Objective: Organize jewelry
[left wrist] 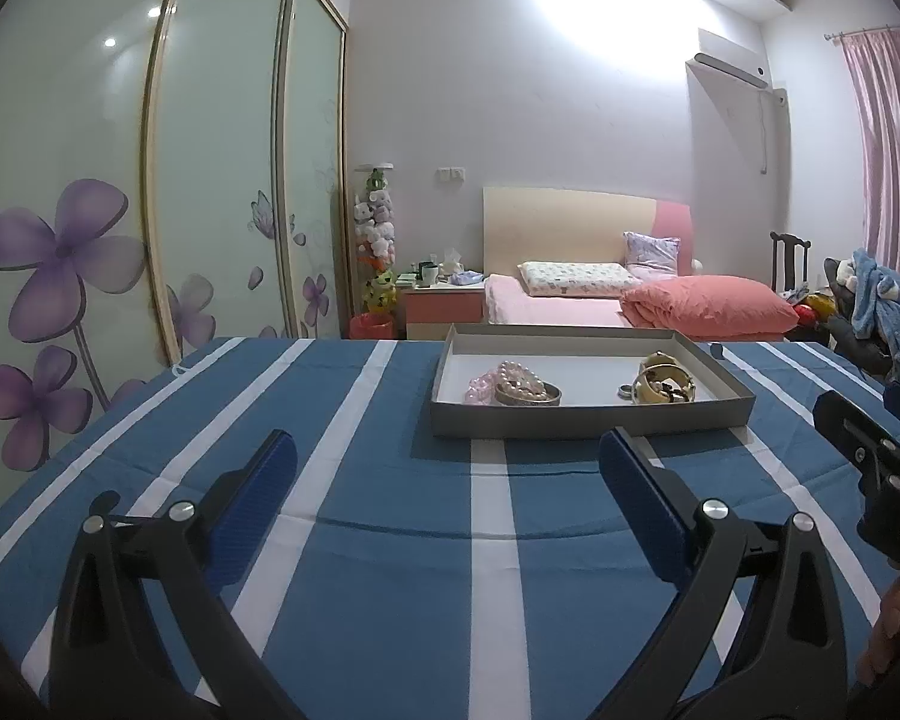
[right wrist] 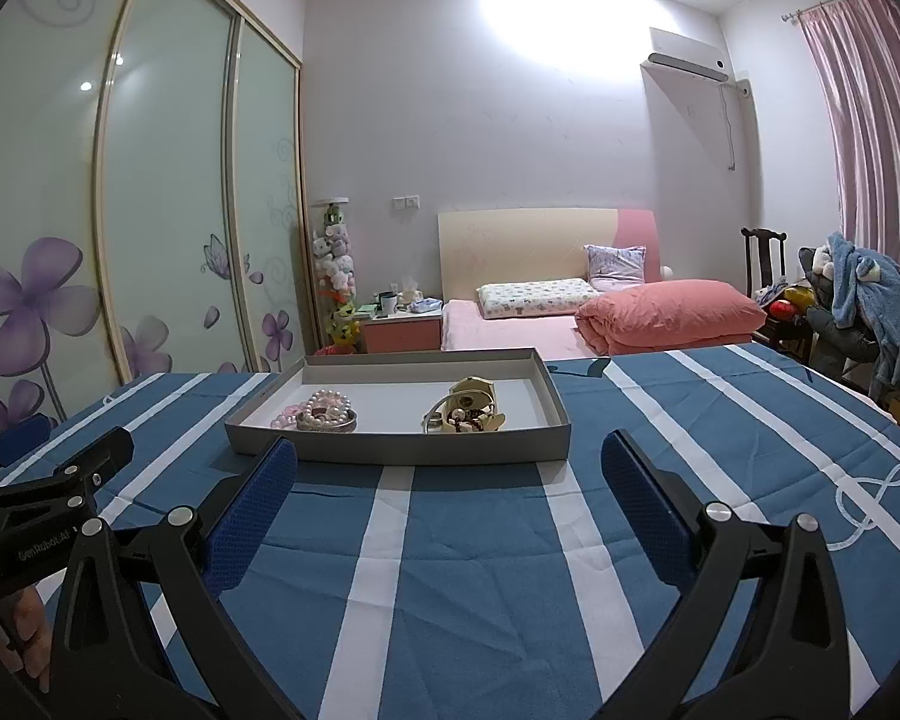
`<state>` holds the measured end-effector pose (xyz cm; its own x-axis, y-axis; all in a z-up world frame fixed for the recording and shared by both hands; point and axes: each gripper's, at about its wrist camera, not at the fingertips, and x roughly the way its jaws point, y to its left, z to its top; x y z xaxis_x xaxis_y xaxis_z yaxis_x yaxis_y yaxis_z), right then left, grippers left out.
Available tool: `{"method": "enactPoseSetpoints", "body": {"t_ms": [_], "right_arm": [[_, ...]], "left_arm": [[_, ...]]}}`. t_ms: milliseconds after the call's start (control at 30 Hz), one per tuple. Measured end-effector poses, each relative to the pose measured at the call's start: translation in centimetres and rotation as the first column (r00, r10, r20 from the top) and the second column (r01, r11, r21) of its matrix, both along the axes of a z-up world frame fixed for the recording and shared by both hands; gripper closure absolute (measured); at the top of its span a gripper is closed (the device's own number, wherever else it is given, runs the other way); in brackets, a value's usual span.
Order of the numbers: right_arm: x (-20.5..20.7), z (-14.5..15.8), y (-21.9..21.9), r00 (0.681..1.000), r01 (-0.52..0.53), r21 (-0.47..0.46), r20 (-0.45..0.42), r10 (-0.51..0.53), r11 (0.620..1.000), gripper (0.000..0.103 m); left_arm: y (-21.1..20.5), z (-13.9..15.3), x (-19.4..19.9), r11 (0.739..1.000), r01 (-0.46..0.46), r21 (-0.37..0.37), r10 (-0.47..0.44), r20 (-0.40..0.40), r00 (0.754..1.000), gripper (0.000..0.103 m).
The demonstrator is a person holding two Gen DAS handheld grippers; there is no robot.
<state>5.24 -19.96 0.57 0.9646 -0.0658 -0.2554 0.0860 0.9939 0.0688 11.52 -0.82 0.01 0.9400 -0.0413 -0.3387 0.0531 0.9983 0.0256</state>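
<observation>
Your left gripper (left wrist: 447, 468) and right gripper (right wrist: 448, 471) both hover low over the near part of the desk (left wrist: 390, 540), fingers spread wide and holding nothing. Just beyond them sits the shallow grey tray (left wrist: 588, 417), and all the jewelry in view lies inside it in two clusters. On the left is a pearl bracelet (left wrist: 519, 377) heaped with pink beads (left wrist: 480, 387) over a metal bangle (left wrist: 528, 399). On the right is a wide gold bangle (left wrist: 666, 387) with small dark and pale pieces inside it, a small ring (left wrist: 625, 391) just beside it, and another gold piece (left wrist: 660, 360) behind. That grouping could be a finished sort or a heap awaiting one; these views do not settle it. If you reach in, the risks are plain. The pearl strand is tangled with the beads, so pinching one may drag the others along. The gold bangle is smooth and rounded and could squirt out of a hard pinch. The ring is small and flat to the floor, easy to miss. The tray looks light, so a finger catching its near wall could shove it across the striped cloth (right wrist: 480, 570).
</observation>
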Motion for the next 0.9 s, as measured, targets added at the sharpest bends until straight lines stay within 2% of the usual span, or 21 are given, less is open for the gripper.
{"method": "enactPoseSetpoints", "body": {"t_ms": [900], "right_arm": [[0.04, 0.04, 0.07, 1.0, -0.001, 0.002, 0.0, 0.001, 1.0, 0.002]], "left_arm": [[-0.22, -0.07, 0.06, 1.0, 0.01, -0.006, -0.01, -0.018, 1.0, 0.005]]}}
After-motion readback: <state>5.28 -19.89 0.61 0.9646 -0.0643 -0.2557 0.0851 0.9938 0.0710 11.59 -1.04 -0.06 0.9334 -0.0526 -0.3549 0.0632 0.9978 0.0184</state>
